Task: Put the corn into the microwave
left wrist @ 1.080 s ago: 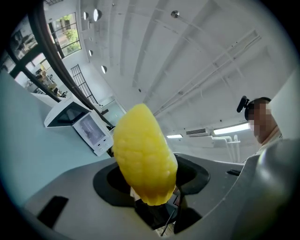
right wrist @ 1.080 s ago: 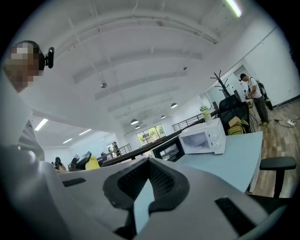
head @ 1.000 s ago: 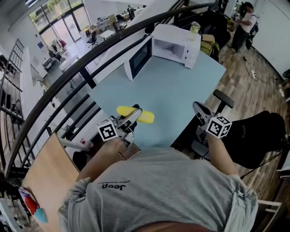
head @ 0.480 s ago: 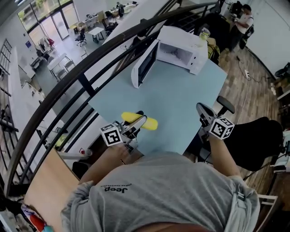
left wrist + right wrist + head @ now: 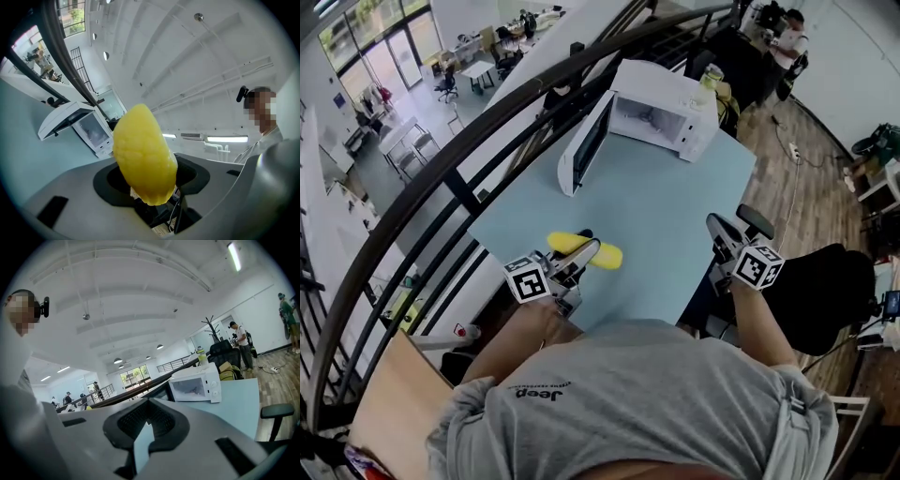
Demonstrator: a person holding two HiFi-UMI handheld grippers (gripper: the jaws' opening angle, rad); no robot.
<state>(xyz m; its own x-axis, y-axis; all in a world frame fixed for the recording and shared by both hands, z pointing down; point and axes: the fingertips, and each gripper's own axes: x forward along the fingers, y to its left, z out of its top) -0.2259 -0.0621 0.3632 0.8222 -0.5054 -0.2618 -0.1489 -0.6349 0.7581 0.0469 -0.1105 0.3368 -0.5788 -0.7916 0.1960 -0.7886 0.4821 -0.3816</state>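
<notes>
One corn cob (image 5: 563,242) is held in the left gripper (image 5: 584,251), lying crosswise above the near left part of the pale blue worktop (image 5: 661,211). The jaws stand about half apart and press on the cob's sides. The microwave (image 5: 667,97) stands at the far end of the worktop, well apart from the cob, with its door (image 5: 585,142) swung open toward the left.

Against the frame of a second ago, the grip is unchanged, and the cob stands somewhat nearer the open door. The right gripper (image 5: 717,230) remains off the worktop's right edge, above a black chair (image 5: 811,291).

The left gripper view shows the corn (image 5: 143,154) end-on, filling the space between the jaws, with the microwave (image 5: 93,133) beyond it at left. The head view shows the cob's length instead.

The right gripper view alone shows the right gripper's (image 5: 140,444) jaws nearly together, a thin slit between them and nothing in it. It also shows the microwave's (image 5: 197,387) lit, open cavity and a bottle (image 5: 202,356) on top.
</notes>
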